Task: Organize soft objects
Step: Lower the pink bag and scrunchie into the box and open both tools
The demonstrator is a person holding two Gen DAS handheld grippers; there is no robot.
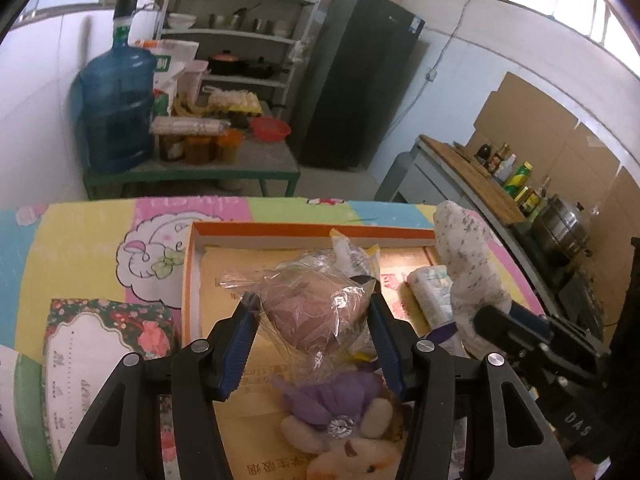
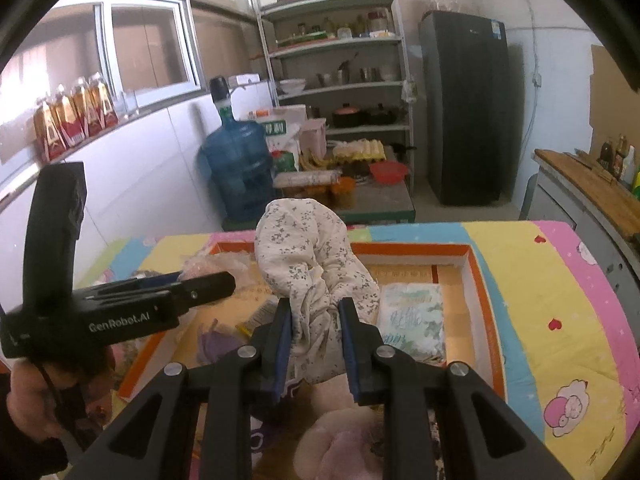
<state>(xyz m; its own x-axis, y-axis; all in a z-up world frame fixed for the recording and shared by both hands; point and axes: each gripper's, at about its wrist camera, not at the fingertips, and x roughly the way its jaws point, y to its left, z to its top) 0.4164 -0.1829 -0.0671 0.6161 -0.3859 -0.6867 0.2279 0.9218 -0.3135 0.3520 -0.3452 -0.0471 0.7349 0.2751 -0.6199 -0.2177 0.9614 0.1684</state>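
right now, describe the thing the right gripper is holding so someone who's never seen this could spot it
Look at the orange-rimmed cardboard box on the pastel cartoon cloth. Over it, the right gripper is shut on a bunched white cloth with tiny grey flowers, which stands up above the fingers. Its neighbours differ: a flat pale printed packet in the box, and a brownish lump in clear plastic in the left gripper.

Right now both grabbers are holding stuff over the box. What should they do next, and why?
Probably lower both a little into the box, then let go. The left gripper holds a bagged soft thing and the right gripper pinches a flowered cloth, both above the box.
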